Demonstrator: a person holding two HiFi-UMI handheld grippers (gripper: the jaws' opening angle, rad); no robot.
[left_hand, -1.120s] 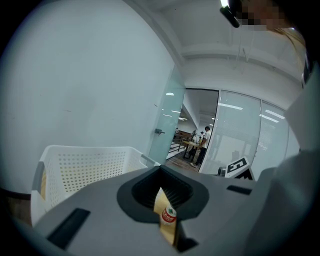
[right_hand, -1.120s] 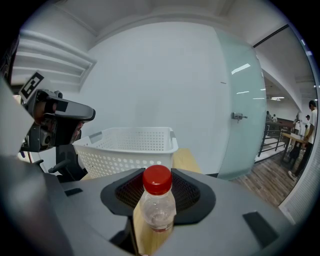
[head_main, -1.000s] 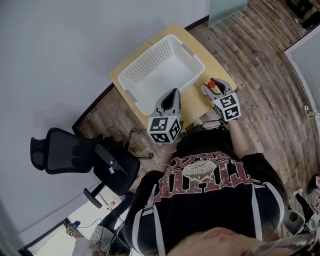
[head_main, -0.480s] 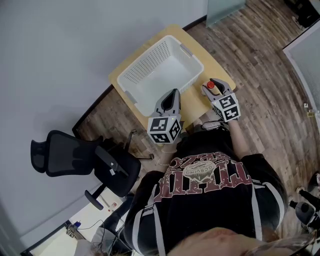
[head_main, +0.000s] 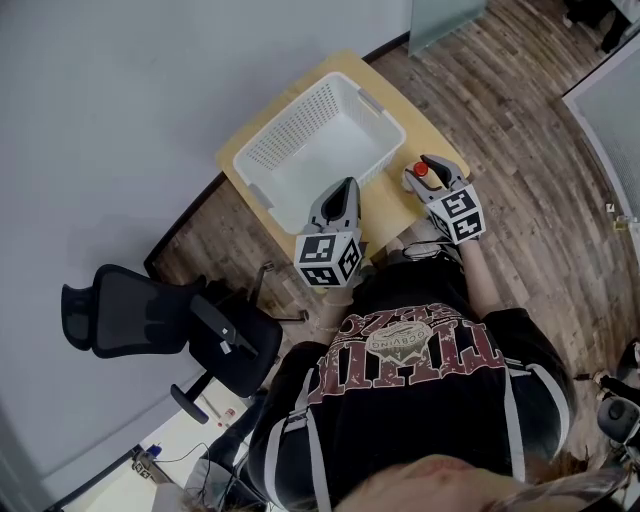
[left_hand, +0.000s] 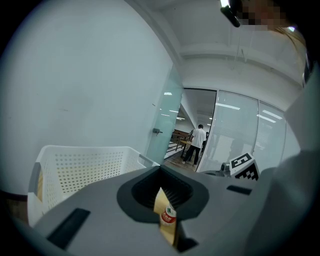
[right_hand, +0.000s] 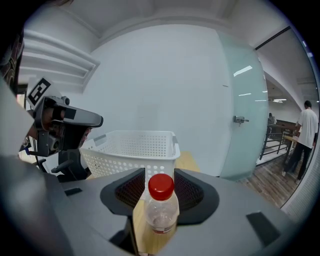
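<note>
Right tongs (right_hand: 160, 173) are clenched on a bottle (right_hand: 161, 215). Their mesh pads (right_hand: 187, 192) press its clear body from 9 and 3 o'clock, just under the red cap (right_hand: 161, 184), which stands upright above the jaws. It looks empty, so I judge it light, thin-walled and smooth: a hard squeeze would dent it and a slack one would let it slip. The body below the shoulder, where it is held now, seems a better hold than the cap. Its foot is hidden, so I cannot tell whether it rests on the bench (head_main: 388, 198) or hangs clear. Left tongs (left_hand: 160, 170) are drawn almost together on what looks like a thin tan packet (left_hand: 167, 217) with a red and green label. It sits at 6 o'clock in their slit and is probably flat, soft and light, best pinched across its faces. In the head view the left tongs lie at 8 o'clock of the right tongs, both over the bench's near edge. A white perforated basket (head_main: 290, 115) sits at 11 o'clock of the bottle, near but apart. A black chair (head_main: 160, 320) stands on the floor at 8 o'clock, well apart.
</note>
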